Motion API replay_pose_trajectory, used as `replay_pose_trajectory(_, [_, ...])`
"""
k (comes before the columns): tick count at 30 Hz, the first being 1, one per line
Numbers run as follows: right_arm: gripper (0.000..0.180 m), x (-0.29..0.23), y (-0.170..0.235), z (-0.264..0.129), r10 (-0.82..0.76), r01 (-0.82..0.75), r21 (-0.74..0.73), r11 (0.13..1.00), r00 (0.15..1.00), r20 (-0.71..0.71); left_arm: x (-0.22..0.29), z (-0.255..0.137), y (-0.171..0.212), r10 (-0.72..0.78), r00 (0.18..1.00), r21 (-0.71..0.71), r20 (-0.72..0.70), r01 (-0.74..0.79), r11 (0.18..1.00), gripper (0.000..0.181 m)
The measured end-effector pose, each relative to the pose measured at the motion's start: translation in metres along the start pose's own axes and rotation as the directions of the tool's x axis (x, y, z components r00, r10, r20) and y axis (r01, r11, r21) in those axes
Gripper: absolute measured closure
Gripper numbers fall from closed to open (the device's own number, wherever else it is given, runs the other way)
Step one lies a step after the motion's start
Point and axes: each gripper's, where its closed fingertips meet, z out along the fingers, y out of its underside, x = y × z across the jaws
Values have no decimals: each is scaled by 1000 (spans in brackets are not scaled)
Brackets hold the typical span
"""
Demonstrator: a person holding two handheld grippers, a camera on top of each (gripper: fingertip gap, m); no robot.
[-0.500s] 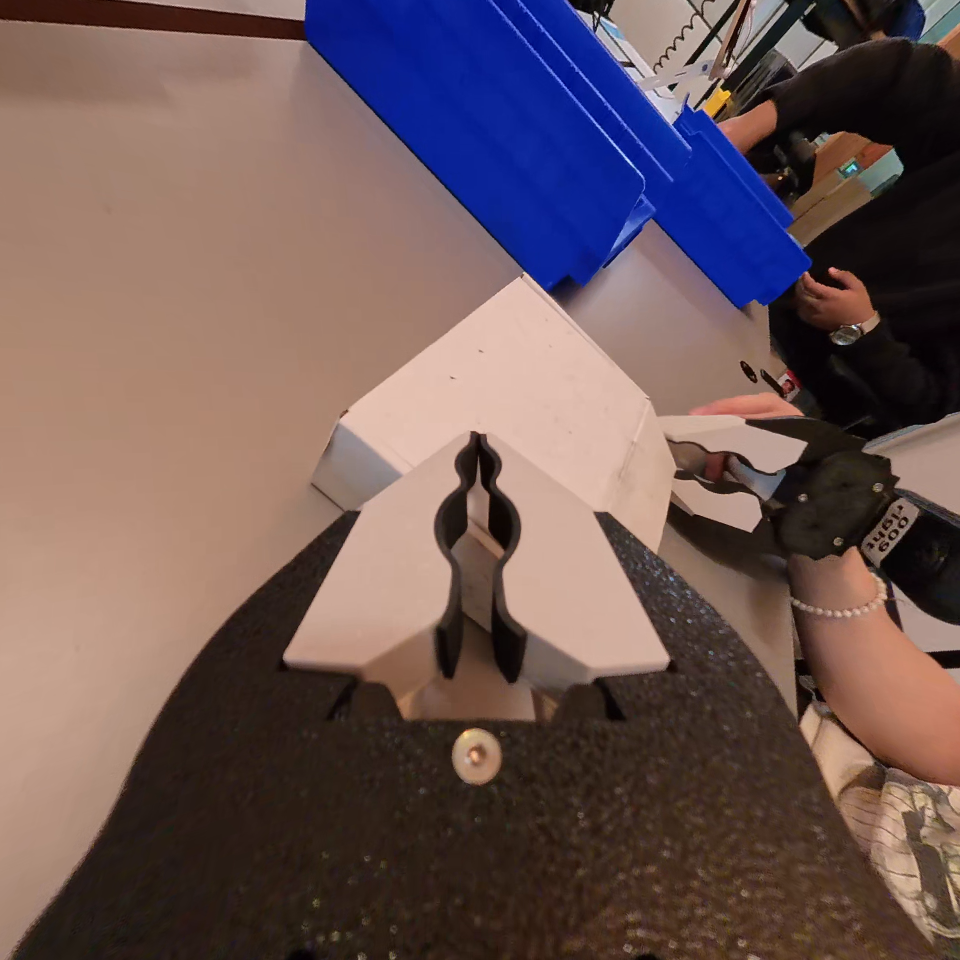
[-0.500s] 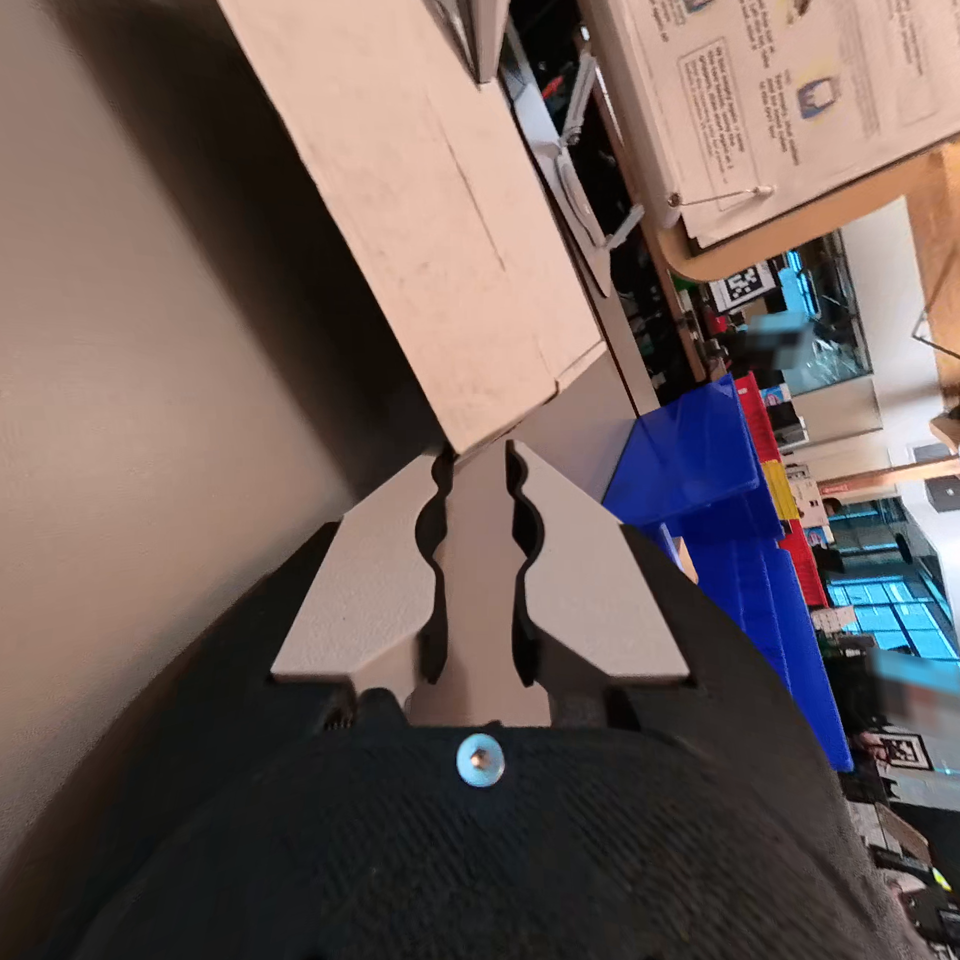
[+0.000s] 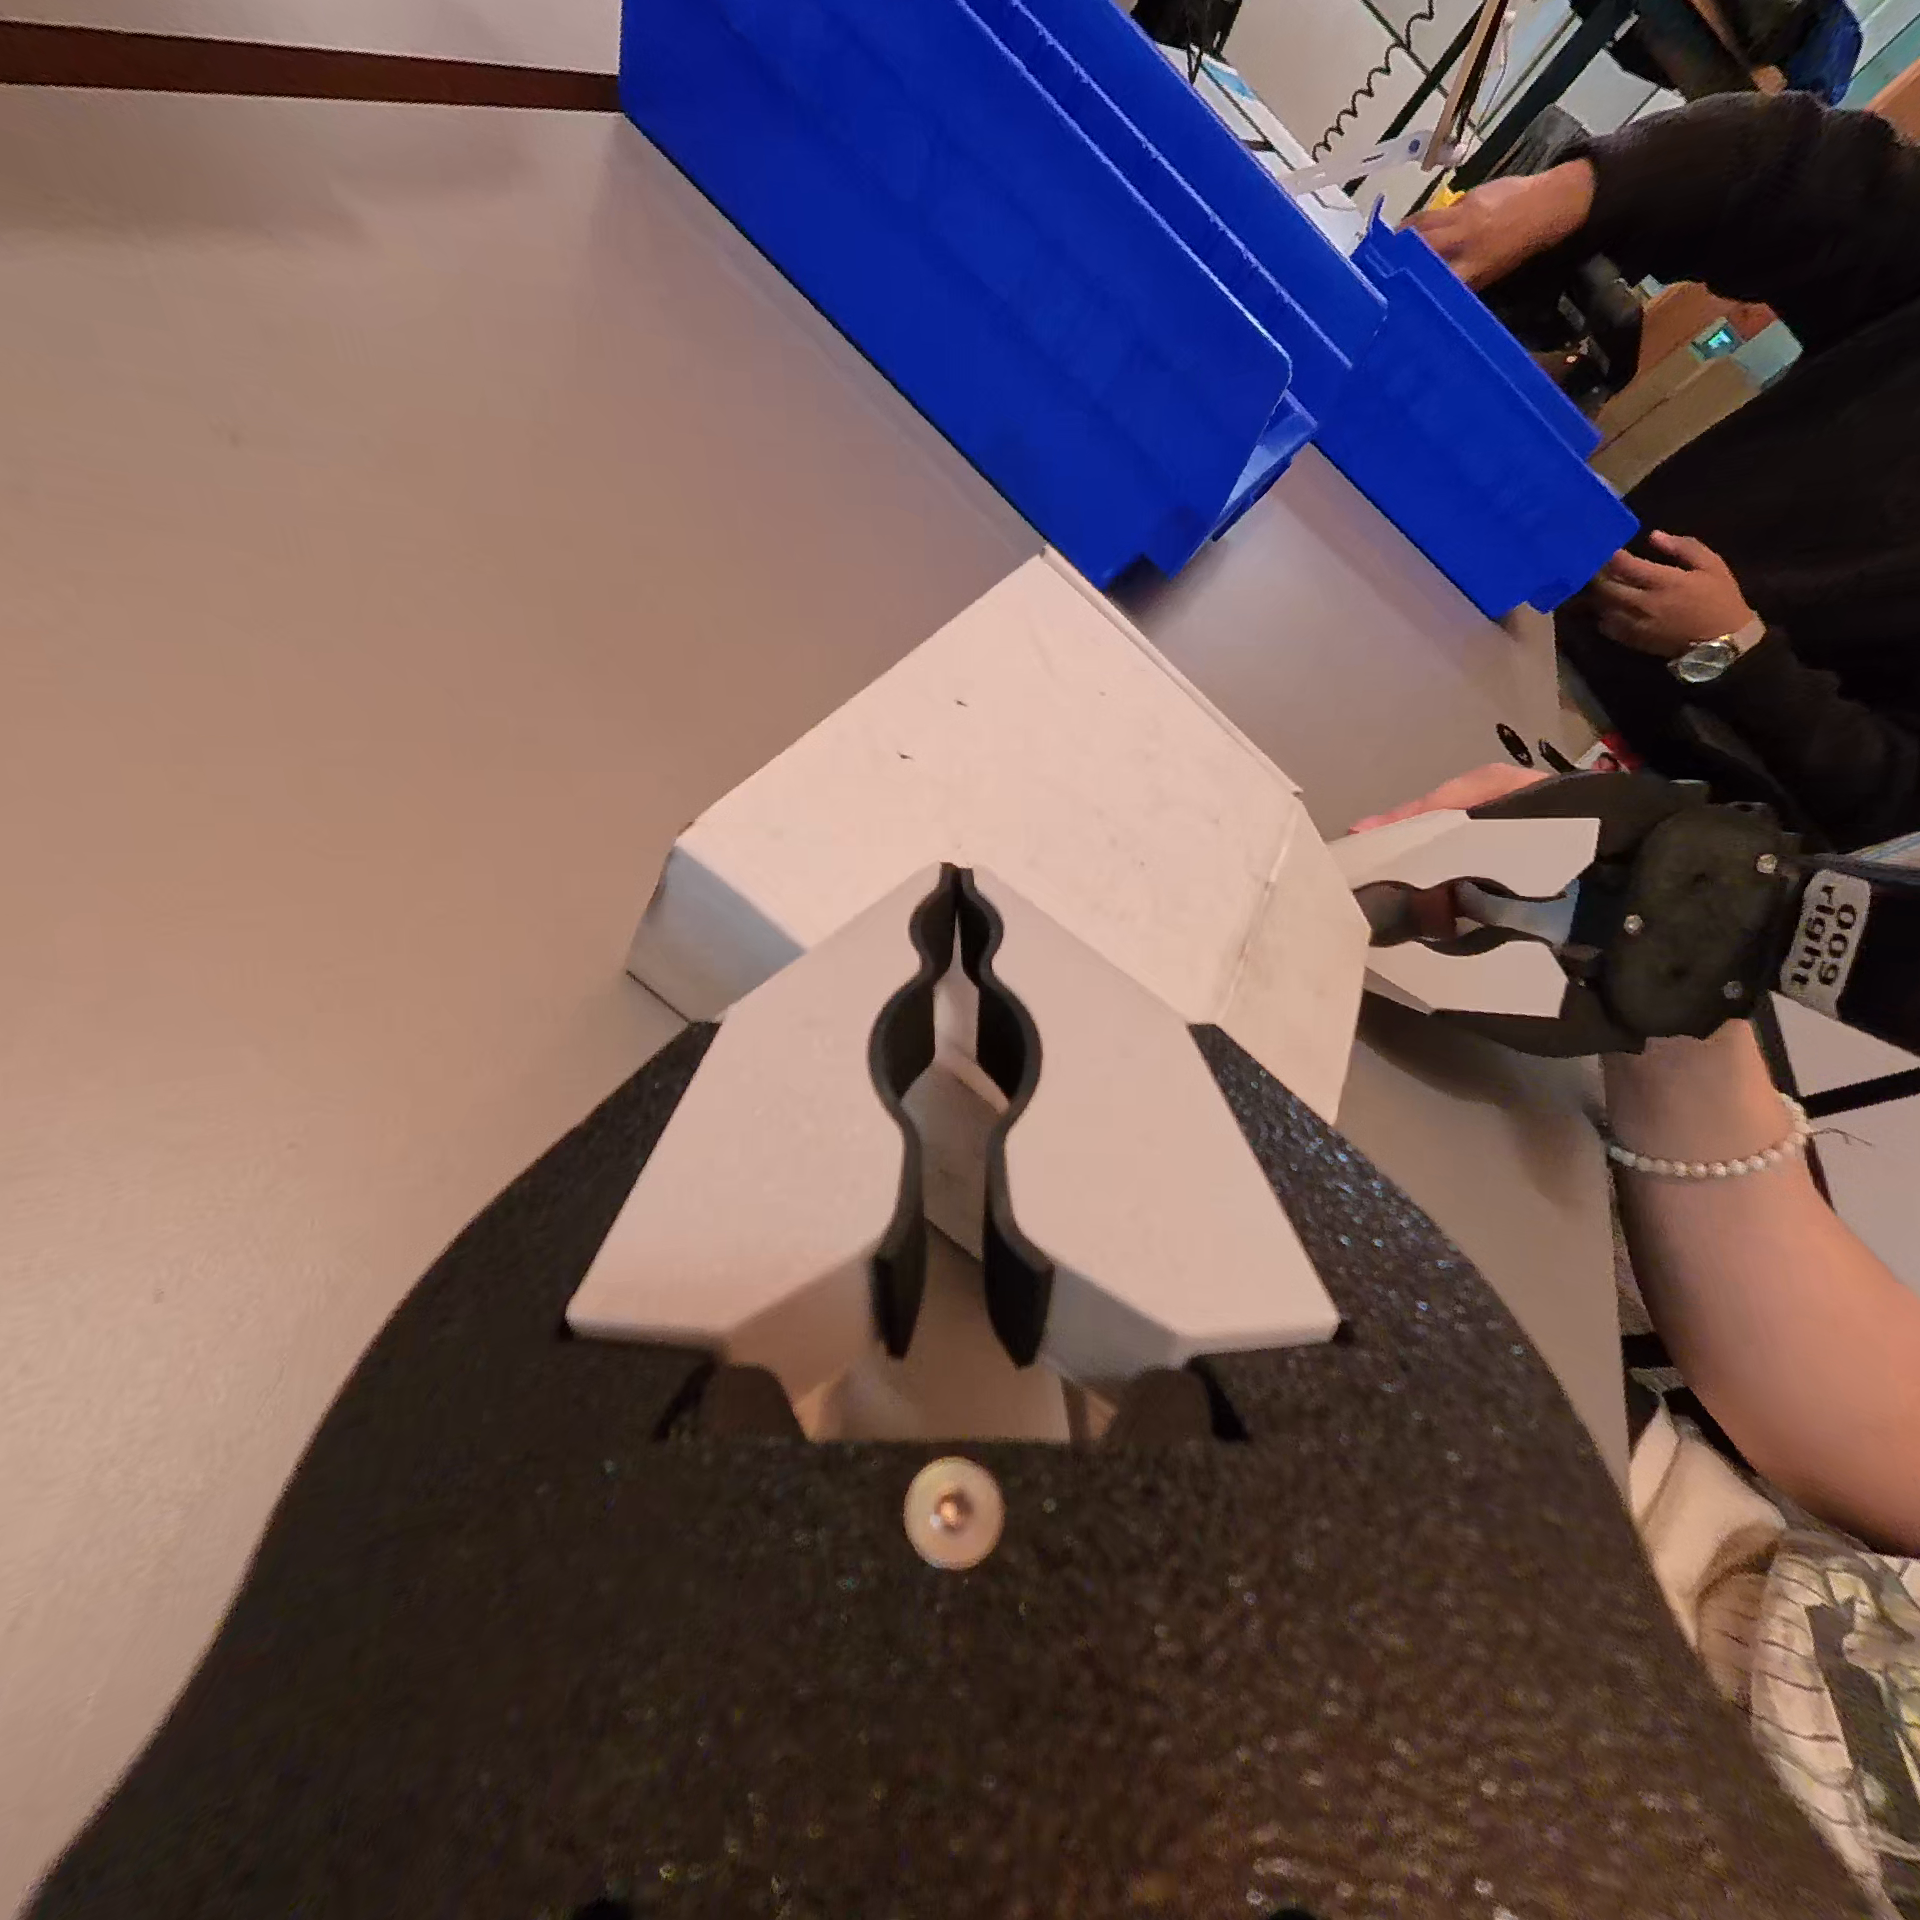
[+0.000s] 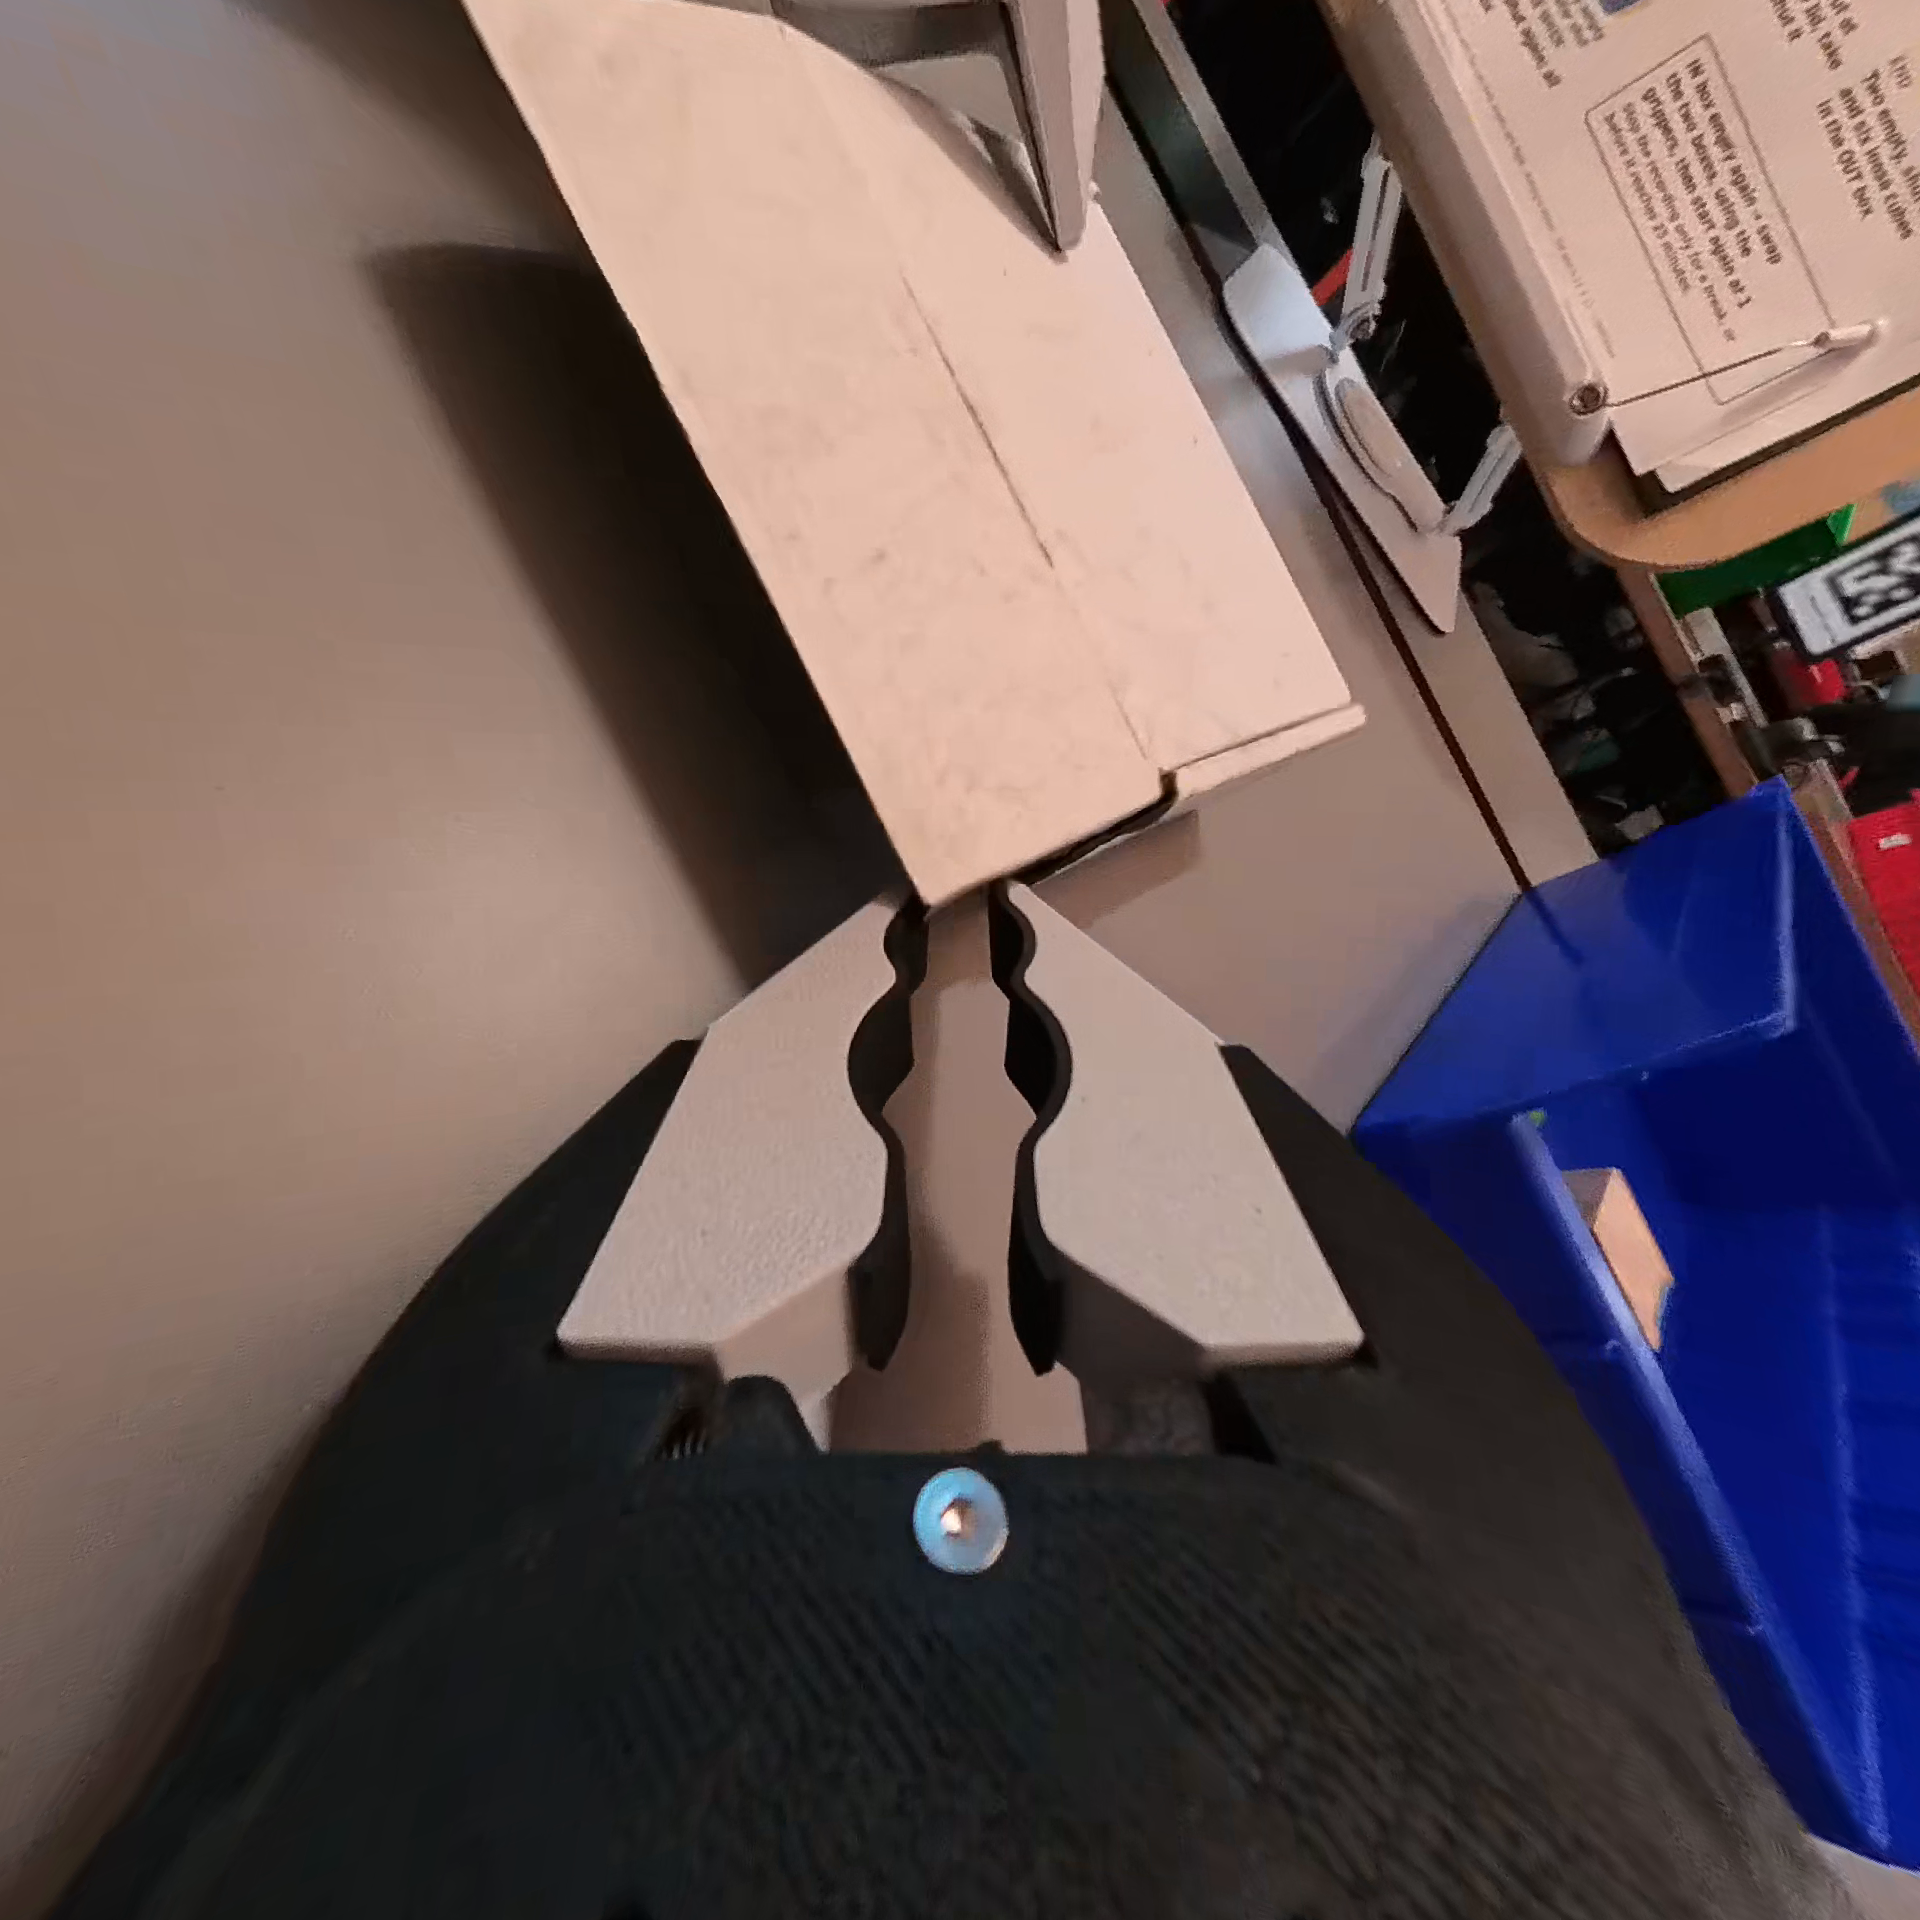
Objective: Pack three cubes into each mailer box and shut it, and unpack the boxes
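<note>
Beige smooth tabletop (image 3: 312,520) fills the left half of the left wrist view. Blue plastic storage bins (image 3: 935,260) stand in a row across its upper right. The white cardboard mailer box (image 3: 1039,790) lies flat at frame centre with its lid down, just below the bins and apart from them. The left gripper (image 3: 954,883) sits low against the near side of the box. Half a second ago a slit showed between its fingertips; now the tips meet and nothing is visibly pinched. The right gripper (image 3: 1382,935), at centre right of that view, is at the box's right end. Its jaws have narrowed since the earlier picture but a slim gap remains. In the right wrist view a box corner sits right at the tips, and whether they touch it cannot be told. Beside that corner the lid seam (image 4: 1122,821) gapes a little. In my judgement the closure is not fully tucked, and both tools have moved in to seat or reopen it; which of the two cannot be told. One pale wooden cube (image 4: 1621,1257) rests in a bin at lower right of that view. The box's contents are hidden.
</note>
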Motion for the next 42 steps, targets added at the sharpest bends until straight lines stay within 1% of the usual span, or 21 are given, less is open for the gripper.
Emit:
replay_pose_trajectory(4, [169,10,12,10,-146,137,-110,984,986,-81,-1,0,-1,14,1000,1,16,-15,1000,181])
replay_pose_trajectory(7, [168,13,16,12,-234,221,-162,962,970,-70,-1,0,-1,14,1000,8,16,-14,1000,181])
replay_pose_trajectory(8, [163,15,18,8,-244,230,-166,959,967,-69,-1,0,-1,16,1000,8,19,-16,1000,181])
replay_pose_trajectory(9, [153,19,20,2,-233,219,-168,961,970,-68,-1,0,-1,19,1000,9,22,-19,1000,181])
replay_pose_trajectory(10, [148,24,20,-7,-205,193,-152,969,976,-68,-1,0,-1,26,999,9,27,-26,1000,181])
replay_pose_trajectory(11, [150,30,16,-16,-157,149,-109,983,985,-71,-1,0,-1,30,999,10,30,-31,999,181])
replay_pose_trajectory(12, [158,39,7,-25,-88,85,-45,995,993,-79,-1,0,0,33,999,10,33,-33,999,181])
replay_pose_trajectory(13, [173,52,-6,-32,-7,10,34,999,995,-98,-1,0,-1,35,999,10,35,-35,999,181])
replay_pose_trajectory(14, [180,67,-22,-36,85,-70,124,990,989,-118,-1,0,0,37,999,10,38,-38,999,181])
replay_pose_trajectory(16, [180,97,-51,-30,236,-190,281,941,961,-141,-1,0,-1,48,998,11,49,-49,999,181])
replay_pose_trajectory(17, [180,103,-59,-18,234,-186,300,936,963,-133,-1,0,-1,56,997,11,54,-57,998,181])
replay_pose_trajectory(19, [180,115,-61,15,120,-78,220,972,975,-186,-1,0,-1,64,996,16,61,-65,998,181])
replay_pose_trajectory(20, [180,118,-60,33,66,-38,159,987,982,-177,-1,0,-1,71,995,20,65,-73,997,181])
replay_pose_trajectory(22, [180,115,-61,63,24,-16,85,996,995,-92,-1,0,-1,86,994,32,71,-88,996,181])
replay_pose_trajectory(25, [180,109,-49,86,-54,54,-12,998,998,-45,-1,0,-1,100,992,52,75,-104,993,181])
replay_pose_trajectory(27, [180,101,-38,92,-111,109,-58,992,993,-26,-1,0,-1,115,990,58,82,-120,991,181])
replay_pose_trajectory(28, [180,98,-35,94,-111,109,-60,992,993,-30,-1,0,-1,117,990,57,85,-122,991,181])
replay_pose_trajectory(30, [180,99,-36,92,-81,80,-26,997,993,-81,0,0,0,129,987,48,94,-134,990,181])
replay_pose_trajectory(34, [180,98,-36,90,-116,114,-21,993,989,-90,0,0,-1,167,979,44,120,-174,984,181])
replay_pose_trajectory(38, [180,98,-36,90,-70,71,8,997,995,-67,0,0,-1,187,975,62,123,-195,979,181])
replay_pose_trajectory(42, [180,99,-36,89,-137,138,5,990,985,-109,4,-2,-2,205,973,65,100,-213,975,181])
